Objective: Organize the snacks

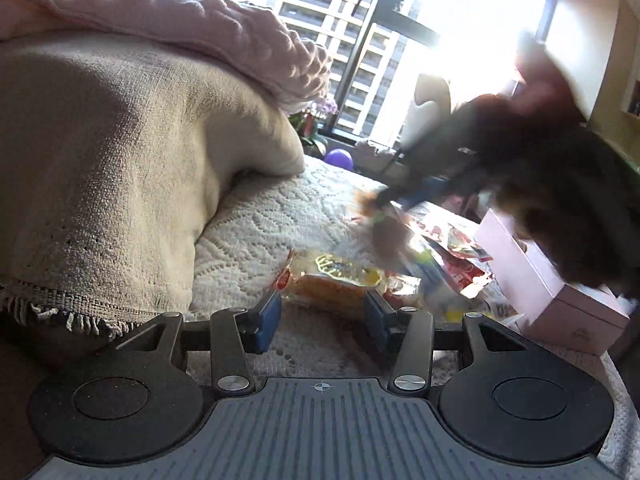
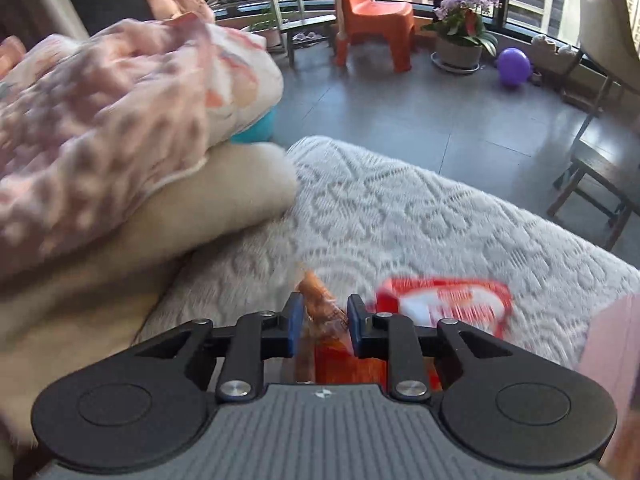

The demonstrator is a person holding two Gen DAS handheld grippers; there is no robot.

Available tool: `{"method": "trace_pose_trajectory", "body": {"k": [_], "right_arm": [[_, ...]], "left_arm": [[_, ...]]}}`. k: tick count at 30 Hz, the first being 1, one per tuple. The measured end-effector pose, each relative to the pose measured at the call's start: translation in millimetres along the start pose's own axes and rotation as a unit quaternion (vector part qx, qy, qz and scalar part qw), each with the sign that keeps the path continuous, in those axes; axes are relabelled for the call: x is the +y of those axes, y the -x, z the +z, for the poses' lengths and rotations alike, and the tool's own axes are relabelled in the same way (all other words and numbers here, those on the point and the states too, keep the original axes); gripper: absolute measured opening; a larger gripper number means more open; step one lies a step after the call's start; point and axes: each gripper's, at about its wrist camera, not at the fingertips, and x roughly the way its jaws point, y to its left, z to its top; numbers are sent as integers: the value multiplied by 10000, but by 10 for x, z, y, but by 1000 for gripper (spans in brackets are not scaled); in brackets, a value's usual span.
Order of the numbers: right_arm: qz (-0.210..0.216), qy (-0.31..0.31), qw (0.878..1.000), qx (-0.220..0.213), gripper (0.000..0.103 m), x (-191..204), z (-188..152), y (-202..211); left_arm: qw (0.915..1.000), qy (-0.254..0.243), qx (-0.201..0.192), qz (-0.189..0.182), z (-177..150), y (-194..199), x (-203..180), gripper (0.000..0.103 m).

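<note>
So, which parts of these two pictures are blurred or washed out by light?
Left wrist view: the window is blown out by sun, and the right gripper crossing the frame is smeared by motion. Right wrist view: the red snack packet and the pink quilt are motion-blurred, while the far floor stays sharp.

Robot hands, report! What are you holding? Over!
Left gripper open, facing clear-wrapped yellow cake. Right gripper shut on orange snack packet. Pink box beside pile.
</note>
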Motion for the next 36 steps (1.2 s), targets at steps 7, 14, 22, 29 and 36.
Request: {"method": "trace_pose_trajectory", "body": {"k": [7,14,22,29,36], "right_arm": [[434,-274,9987,-71,4,-219,-754,848],[562,-356,9963,-535,4,-422,-1619,1611],[-223,-301,9929,-1131,37,-613,-2353,1682],[60,-525,9908,-1243,46,-660,-2446,1556],[332,-862,9925,-800,48,-255,-2006,977]], "left_arm": [[9995,-265,-160,50,22,148,-175,51],[9931,-871,305,-726,45,312,-741,51],[9644,-2167,1086,-1059,-260,190,-1314,51],[9658,-2185,1228,-665,-305,332,-1179,52],[9833,-1337,1046,650,-97,347,-666,51]]}}
